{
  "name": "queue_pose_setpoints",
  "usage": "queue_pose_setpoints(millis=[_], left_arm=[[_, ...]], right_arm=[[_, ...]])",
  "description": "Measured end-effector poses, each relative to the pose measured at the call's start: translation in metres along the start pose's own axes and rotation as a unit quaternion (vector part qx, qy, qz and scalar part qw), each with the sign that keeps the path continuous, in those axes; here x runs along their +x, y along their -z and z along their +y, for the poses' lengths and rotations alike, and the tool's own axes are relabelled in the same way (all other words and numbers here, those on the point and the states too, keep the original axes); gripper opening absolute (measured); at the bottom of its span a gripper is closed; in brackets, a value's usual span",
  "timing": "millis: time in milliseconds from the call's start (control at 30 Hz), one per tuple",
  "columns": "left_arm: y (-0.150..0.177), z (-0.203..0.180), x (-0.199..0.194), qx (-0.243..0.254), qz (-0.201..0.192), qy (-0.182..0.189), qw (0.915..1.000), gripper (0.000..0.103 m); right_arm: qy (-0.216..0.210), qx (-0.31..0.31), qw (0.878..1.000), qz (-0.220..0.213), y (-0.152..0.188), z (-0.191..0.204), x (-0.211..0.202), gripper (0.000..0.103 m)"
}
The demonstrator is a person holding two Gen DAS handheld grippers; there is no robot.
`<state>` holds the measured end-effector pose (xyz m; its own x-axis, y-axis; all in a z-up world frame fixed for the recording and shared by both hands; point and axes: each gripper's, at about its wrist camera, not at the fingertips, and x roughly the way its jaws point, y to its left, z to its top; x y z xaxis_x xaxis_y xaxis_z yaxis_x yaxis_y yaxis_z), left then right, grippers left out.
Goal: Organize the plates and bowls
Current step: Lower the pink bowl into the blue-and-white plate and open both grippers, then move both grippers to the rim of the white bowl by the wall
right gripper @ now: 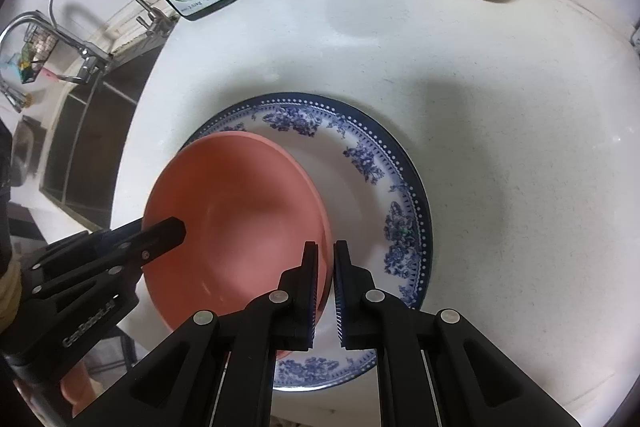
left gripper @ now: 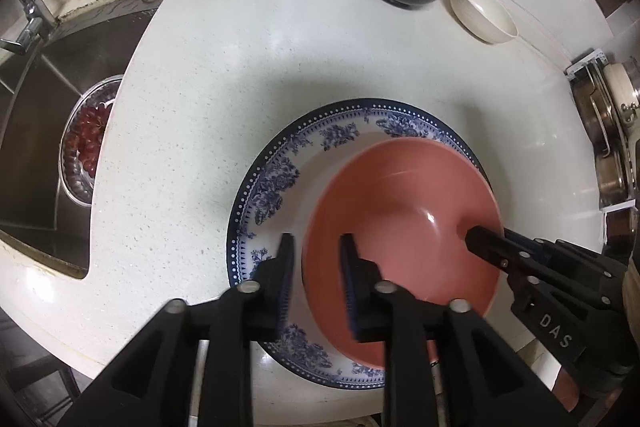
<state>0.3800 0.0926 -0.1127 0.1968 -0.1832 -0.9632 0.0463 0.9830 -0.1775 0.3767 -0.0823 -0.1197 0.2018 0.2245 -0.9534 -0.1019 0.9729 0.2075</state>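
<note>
Pink plate [right gripper: 236, 223] held over blue plate [right gripper: 372, 187], off-centre, both on counter [right gripper: 500, 147].
Its rim is straddled by left gripper [left gripper: 316, 283], jaws part open, and pinched by right gripper [right gripper: 326, 291]; a slip or chipped rim is risked if released unevenly.

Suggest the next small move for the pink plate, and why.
Probably ease the pink plate toward the centre of the blue-patterned plate before letting go. Both the left gripper and the right gripper straddle its rim, and it sits off-centre over the larger plate.
</note>
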Motion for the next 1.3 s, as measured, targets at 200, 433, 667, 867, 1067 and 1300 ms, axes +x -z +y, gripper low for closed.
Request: queue_pose_setpoints(millis=[200, 433, 667, 867, 1067, 1300], left_arm=[[0.001, -0.003, -0.013, 0.007, -0.024, -0.017, 0.9995, 0.050], [-0.003, -0.013, -0.041, 0.026, -0.059, -0.028, 0.9975, 0.062], [-0.014, -0.029, -0.057, 0.048, -0.087, -0.032, 0.9946, 0.067], [-0.027, -0.051, -0.062, 0.073, -0.097, -0.035, 0.9920, 0.067], [-0.047, -0.076, -0.066, 0.096, -0.109, -0.033, 0.9889, 0.067], [-0.070, -0.099, -0.071, 0.117, -0.127, -0.025, 0.9847, 0.067]], right_arm=[[-0.003, -0.001, 1.000, -0.013, -0.001, -0.004, -0.013, 0.010], [-0.009, -0.002, 0.999, -0.039, -0.003, -0.007, -0.036, 0.010], [0.016, 0.004, 0.996, -0.084, -0.010, -0.019, -0.059, 0.033], [0.031, 0.015, 0.994, -0.106, -0.018, -0.038, -0.074, 0.033], [0.043, 0.035, 0.990, -0.127, -0.030, -0.061, -0.089, 0.033], [0.044, 0.050, 0.987, -0.145, -0.043, -0.084, -0.105, 0.033]])
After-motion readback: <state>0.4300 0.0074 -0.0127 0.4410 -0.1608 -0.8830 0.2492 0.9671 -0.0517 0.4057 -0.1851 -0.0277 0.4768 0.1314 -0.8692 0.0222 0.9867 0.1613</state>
